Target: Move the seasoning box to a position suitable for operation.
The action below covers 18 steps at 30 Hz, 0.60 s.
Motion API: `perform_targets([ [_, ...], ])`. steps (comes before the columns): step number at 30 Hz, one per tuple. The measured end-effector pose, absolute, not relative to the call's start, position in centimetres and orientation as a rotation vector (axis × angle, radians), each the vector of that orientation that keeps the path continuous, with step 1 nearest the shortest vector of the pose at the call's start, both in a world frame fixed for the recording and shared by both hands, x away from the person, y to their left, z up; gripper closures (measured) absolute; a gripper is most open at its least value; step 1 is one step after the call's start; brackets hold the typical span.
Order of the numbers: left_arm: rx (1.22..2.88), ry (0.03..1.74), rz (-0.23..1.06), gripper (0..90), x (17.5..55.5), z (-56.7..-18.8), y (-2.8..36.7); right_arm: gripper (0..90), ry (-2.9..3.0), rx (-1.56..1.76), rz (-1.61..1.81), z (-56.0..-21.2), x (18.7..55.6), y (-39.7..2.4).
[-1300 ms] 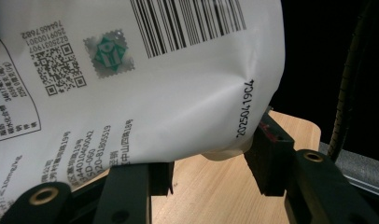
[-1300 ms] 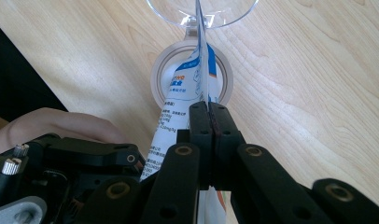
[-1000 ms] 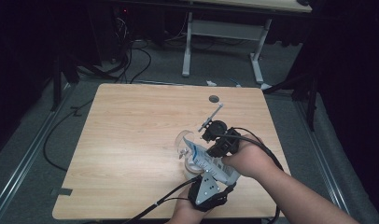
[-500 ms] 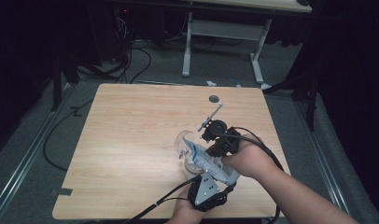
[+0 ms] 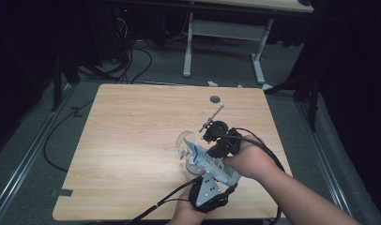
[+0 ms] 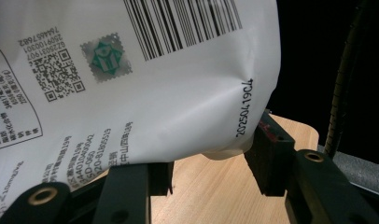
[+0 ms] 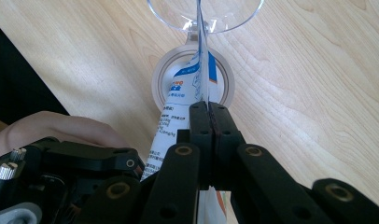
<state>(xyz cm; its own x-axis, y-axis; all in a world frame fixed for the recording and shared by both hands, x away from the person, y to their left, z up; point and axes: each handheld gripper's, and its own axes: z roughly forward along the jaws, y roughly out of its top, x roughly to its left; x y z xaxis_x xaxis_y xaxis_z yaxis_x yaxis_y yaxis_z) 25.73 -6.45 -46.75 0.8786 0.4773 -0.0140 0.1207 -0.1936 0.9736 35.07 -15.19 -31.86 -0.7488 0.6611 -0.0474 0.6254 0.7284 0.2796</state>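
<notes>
A white pouch [image 5: 213, 165] with blue print and a barcode [image 6: 155, 84] is held slanted between both grippers above the table's near right part. My left gripper [image 5: 208, 186] grips its lower, fuller end, and the bulging pouch fills the gap between my jaws [image 6: 208, 163]. My right gripper [image 5: 217, 146] is shut on the thin upper edge [image 7: 208, 109]. The pouch's top corner points into a clear cup [image 5: 185, 143], whose rim [image 7: 243, 18] lies just beyond the right jaws. A pale ring [image 7: 227, 86] lies under the pouch [image 7: 178, 121].
On the wooden table [image 5: 132, 140], a thin metal stick [image 5: 213, 117] lies just behind the right gripper and a small dark disc [image 5: 215, 99] sits farther back. Cables trail off the near edge. A desk frame [image 5: 221, 33] stands beyond the table.
</notes>
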Motion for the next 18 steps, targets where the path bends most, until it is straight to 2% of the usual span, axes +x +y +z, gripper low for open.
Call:
perform_targets([
  [18,1.751,0.451,0.342,56.6,25.68,-46.78,-6.45,89.6,2.788,1.036,0.375,-31.95,35.05,-15.08],
])
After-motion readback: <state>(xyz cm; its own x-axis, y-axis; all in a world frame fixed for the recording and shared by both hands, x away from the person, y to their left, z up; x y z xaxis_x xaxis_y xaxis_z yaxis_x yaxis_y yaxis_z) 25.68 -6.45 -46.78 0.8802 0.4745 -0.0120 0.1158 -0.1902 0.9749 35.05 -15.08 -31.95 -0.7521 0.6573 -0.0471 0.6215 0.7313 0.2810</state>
